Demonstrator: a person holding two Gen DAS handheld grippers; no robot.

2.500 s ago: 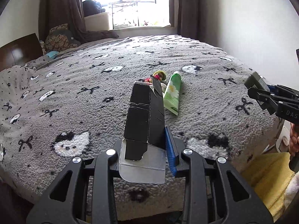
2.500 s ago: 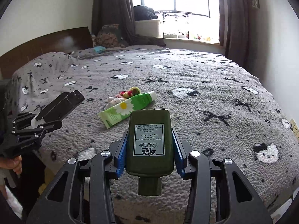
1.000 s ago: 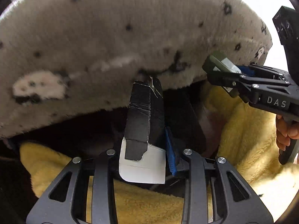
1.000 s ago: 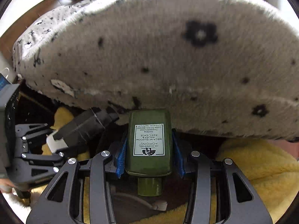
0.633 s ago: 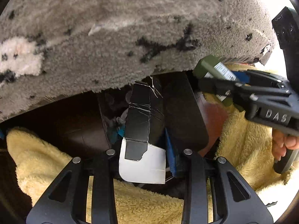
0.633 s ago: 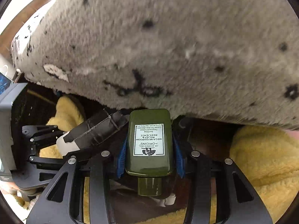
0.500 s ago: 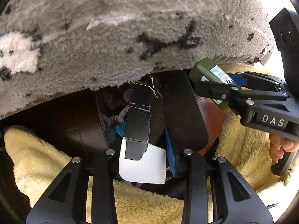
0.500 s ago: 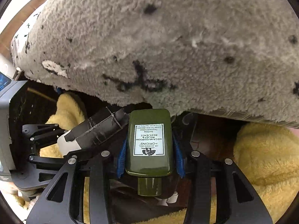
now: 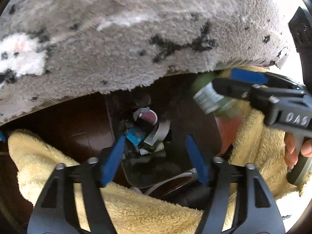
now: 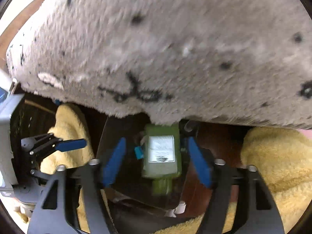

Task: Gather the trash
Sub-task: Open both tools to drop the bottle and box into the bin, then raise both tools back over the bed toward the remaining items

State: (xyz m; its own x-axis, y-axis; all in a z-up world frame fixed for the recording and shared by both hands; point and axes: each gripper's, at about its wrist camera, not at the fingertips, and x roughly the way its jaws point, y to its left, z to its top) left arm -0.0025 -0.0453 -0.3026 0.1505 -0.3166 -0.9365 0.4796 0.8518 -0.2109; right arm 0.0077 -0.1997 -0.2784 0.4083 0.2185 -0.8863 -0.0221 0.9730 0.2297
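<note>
We look down beside a bed at home: its fleecy grey blanket (image 9: 120,44) overhangs a dark floor (image 9: 78,124)

grey blanket edge (image 9: 120,44) overhanging above, yellow fleece (image 9: 136,208) flanking, dark bin opening (image 9: 148,167) clear between

Each black hand-held gripper (image 9: 156,156) has blue finger pads (image 9: 112,160), silver screws and white "DAS" lettering.

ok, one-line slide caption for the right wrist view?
Right gripper, just opened, releases the green bottle into the dark bin below the bed's edge.
</note>
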